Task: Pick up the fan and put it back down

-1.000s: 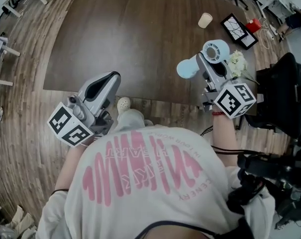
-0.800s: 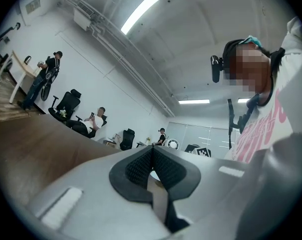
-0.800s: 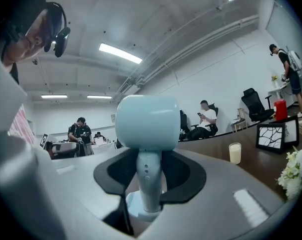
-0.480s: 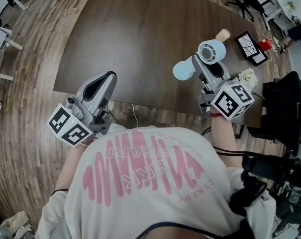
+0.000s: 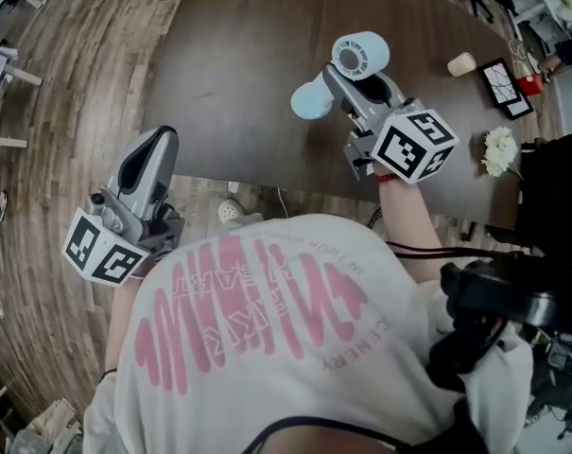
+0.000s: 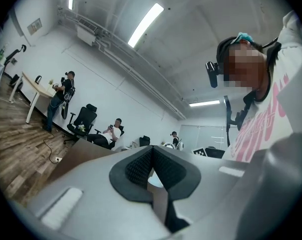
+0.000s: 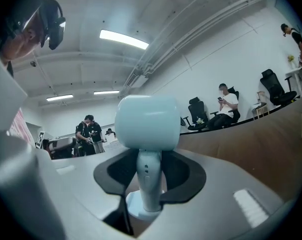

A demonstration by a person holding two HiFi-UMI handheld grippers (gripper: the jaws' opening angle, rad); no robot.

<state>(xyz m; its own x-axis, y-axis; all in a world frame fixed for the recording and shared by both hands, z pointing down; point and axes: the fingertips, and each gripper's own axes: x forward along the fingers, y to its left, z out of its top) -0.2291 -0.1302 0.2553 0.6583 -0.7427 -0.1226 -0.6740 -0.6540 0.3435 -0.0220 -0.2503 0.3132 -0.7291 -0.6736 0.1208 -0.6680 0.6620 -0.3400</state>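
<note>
A pale blue fan with a round head, a white stem and a round base is in my right gripper, over the dark table near its front edge. In the right gripper view the stem stands upright between the black pads, which press on it, with the fan head above them. Whether the base touches the table I cannot tell. My left gripper hangs off the table's front edge over the floor. In the left gripper view its pads meet with nothing between them.
On the dark wooden table, at its right end, are a paper cup, a black framed picture, white flowers and a red thing. A black chair stands at the right. Several people are in the background.
Both grippers have moved left along the table's front edge, the right one carrying the fan. The cup, picture and flowers now lie well to the fan's right.
</note>
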